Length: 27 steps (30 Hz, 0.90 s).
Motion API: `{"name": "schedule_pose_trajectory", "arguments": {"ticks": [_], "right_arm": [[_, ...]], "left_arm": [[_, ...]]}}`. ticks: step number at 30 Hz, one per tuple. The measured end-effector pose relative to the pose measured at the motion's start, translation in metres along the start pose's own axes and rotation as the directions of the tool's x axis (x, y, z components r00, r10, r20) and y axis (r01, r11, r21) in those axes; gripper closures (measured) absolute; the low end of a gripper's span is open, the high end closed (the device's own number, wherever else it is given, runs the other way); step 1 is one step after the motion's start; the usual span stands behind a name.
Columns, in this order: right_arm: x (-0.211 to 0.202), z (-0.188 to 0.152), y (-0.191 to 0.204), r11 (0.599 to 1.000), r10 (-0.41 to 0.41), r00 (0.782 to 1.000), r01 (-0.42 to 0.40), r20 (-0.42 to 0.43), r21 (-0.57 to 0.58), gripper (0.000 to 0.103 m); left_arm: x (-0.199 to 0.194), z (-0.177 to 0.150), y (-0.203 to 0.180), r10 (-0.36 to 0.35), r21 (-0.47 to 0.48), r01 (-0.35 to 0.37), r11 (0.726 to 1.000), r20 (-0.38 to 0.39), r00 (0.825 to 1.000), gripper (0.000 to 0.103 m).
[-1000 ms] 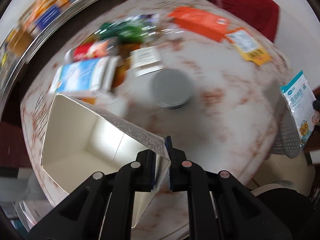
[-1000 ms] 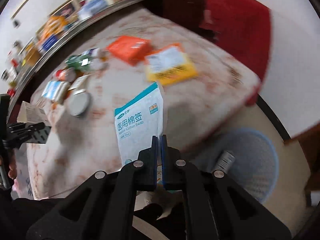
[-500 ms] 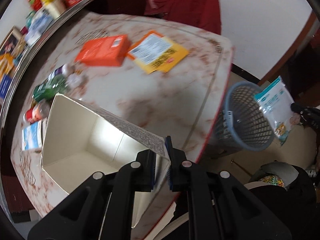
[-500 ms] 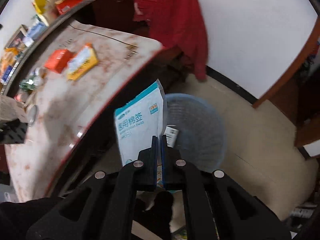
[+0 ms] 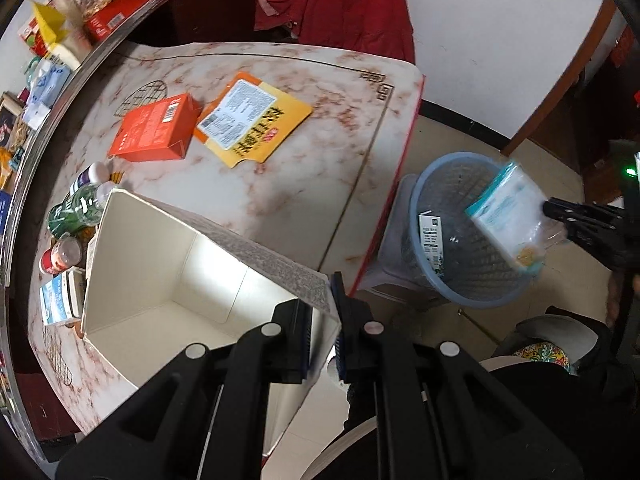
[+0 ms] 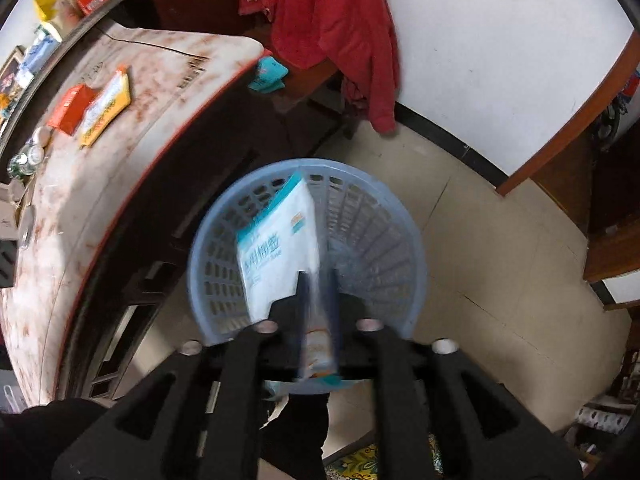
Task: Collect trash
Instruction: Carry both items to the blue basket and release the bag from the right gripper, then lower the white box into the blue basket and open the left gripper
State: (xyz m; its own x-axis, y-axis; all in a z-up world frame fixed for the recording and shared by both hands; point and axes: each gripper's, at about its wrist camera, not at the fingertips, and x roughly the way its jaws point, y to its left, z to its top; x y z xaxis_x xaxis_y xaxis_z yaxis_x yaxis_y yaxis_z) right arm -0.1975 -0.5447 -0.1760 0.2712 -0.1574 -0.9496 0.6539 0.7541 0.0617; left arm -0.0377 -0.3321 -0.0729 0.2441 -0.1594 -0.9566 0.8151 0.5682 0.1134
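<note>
My left gripper (image 5: 322,312) is shut on the corner wall of an open white cardboard box (image 5: 160,280) held over the marble table (image 5: 320,128). My right gripper (image 6: 318,300) is directly above the blue mesh waste basket (image 6: 392,240), its jaws a little apart around the lower end of a white and teal cotton swab packet (image 6: 276,244) that hangs into the basket. In the left wrist view the right gripper (image 5: 556,210) and packet (image 5: 508,208) show over the basket (image 5: 452,272), which holds a small labelled item (image 5: 431,236).
On the table lie an orange box (image 5: 154,128), a yellow packet (image 5: 252,120), green bottles (image 5: 74,212) and small cans. A red cloth (image 6: 332,28) hangs on a chair behind the table. A wooden door frame (image 6: 568,128) stands at the right.
My right gripper moved from beside the table to above the basket and its jaws parted; the packet now tilts down into the basket. My left gripper swung right with the box.
</note>
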Motion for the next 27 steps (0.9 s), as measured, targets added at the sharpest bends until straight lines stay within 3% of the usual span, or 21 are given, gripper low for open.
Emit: {"name": "schedule_pose_trajectory", "arguments": {"ticks": [1, 8, 14, 17, 21, 23, 24, 25, 27], "right_arm": [[0.003, 0.0, -0.004, 1.0, -0.014, 1.0, 0.014, 0.005, 0.004, 0.045], [0.007, 0.003, -0.027, 0.999, 0.003, 1.0, -0.003, 0.016, 0.042, 0.046], [-0.009, -0.005, -0.059, 0.996, -0.028, 0.998, 0.023, 0.055, 0.081, 0.046], [-0.015, -0.013, -0.074, 0.995, -0.048, 0.997, 0.042, 0.064, 0.093, 0.046], [-0.02, -0.023, -0.09, 0.992, -0.043, 0.997, 0.035, 0.061, 0.125, 0.046], [-0.021, -0.026, -0.096, 0.99, -0.035, 0.997, 0.026, 0.062, 0.138, 0.046], [-0.021, -0.027, -0.098, 0.99, -0.034, 0.997, 0.024, 0.063, 0.141, 0.046], [-0.02, -0.027, -0.1, 0.989, -0.031, 0.997, 0.021, 0.064, 0.145, 0.046], [-0.019, -0.025, -0.1, 0.989, -0.028, 0.997, 0.018, 0.066, 0.146, 0.046]], "left_arm": [[0.001, 0.002, -0.004, 0.0, 0.01, 0.0, 1.0, 0.0, 1.0, 0.094], [0.028, 0.02, -0.064, -0.06, 0.15, 0.062, 0.987, -0.023, 0.998, 0.094], [0.074, 0.037, -0.148, -0.188, 0.32, 0.205, 0.925, -0.083, 0.979, 0.094], [0.101, 0.044, -0.185, -0.196, 0.37, 0.226, 0.901, -0.118, 0.974, 0.094], [0.125, 0.055, -0.212, -0.217, 0.374, 0.26, 0.89, -0.153, 0.964, 0.093], [0.128, 0.061, -0.216, -0.228, 0.371, 0.268, 0.889, -0.149, 0.962, 0.081], [0.128, 0.063, -0.217, -0.237, 0.368, 0.276, 0.888, -0.148, 0.96, 0.054], [0.126, 0.066, -0.217, -0.248, 0.363, 0.278, 0.889, -0.13, 0.96, 0.041], [0.122, 0.069, -0.216, -0.254, 0.366, 0.28, 0.888, -0.119, 0.96, 0.039]]}}
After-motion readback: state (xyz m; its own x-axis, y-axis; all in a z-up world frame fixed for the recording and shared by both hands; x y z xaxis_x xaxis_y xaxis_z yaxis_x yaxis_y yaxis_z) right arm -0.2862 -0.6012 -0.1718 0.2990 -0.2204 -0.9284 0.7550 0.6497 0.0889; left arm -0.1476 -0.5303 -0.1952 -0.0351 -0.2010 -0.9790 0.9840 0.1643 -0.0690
